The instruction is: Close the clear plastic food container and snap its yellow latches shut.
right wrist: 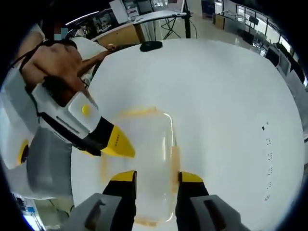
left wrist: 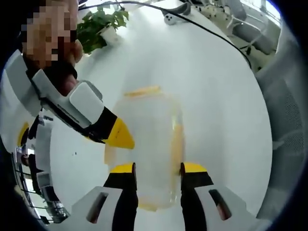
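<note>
white table (left wrist: 216,86) bears a potted plant (left wrist: 102,25) beyond the container (left wrist: 147,144).

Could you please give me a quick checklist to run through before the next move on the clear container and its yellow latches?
1. Clear container resting flat on the white table: ok.
2. Lid seated on the container: cannot tell, the plastic is too clear.
3. Yellow latches snapped down: cannot tell.
4. Left gripper open, fingers on either side of the container: ok.
5. Right gripper open over the container: ok.
6. The other gripper's yellow tip meets the container's edge in each view; whether it blocks the next latch: cannot tell.
</note>
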### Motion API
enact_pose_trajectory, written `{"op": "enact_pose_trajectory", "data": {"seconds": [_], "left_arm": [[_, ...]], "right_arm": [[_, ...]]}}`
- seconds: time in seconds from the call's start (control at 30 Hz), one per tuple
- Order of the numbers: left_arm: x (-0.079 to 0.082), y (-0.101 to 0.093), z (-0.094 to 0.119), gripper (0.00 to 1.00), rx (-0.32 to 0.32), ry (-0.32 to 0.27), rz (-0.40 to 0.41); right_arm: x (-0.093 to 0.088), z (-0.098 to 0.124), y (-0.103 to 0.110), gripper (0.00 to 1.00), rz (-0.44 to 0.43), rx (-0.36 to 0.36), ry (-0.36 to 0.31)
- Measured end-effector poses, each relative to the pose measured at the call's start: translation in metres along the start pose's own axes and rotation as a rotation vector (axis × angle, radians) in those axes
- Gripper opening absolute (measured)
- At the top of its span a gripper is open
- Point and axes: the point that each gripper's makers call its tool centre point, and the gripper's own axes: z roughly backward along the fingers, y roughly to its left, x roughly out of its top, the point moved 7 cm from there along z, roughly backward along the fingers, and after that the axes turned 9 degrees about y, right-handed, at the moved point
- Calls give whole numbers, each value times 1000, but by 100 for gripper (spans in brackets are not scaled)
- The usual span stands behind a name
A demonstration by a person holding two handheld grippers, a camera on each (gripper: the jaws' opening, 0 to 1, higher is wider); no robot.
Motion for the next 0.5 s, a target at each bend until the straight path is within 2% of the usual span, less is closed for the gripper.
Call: {"op": "enact_pose_trajectory", "data": {"seconds": [0.07,0.1,0.13,0.17,0.5], "left_arm": [[0,-1,0,30,1,-2,-5],[-1,-1,1,30,-1,4,-11],[0,-2,0,29,4,-2,-13],[-1,-3,0,29,9,-3,-11],[1,-6,2,31,20,-20,-16]], "right_arm": [[2,-1,-2,26,6,16,28],[-3,-1,-1,26,-37,41,71],[1,-3,-4,26,-6,52,50],[2,-5,-5,26,18,53,67],[5,-3,-5,28,14,54,63]]}}
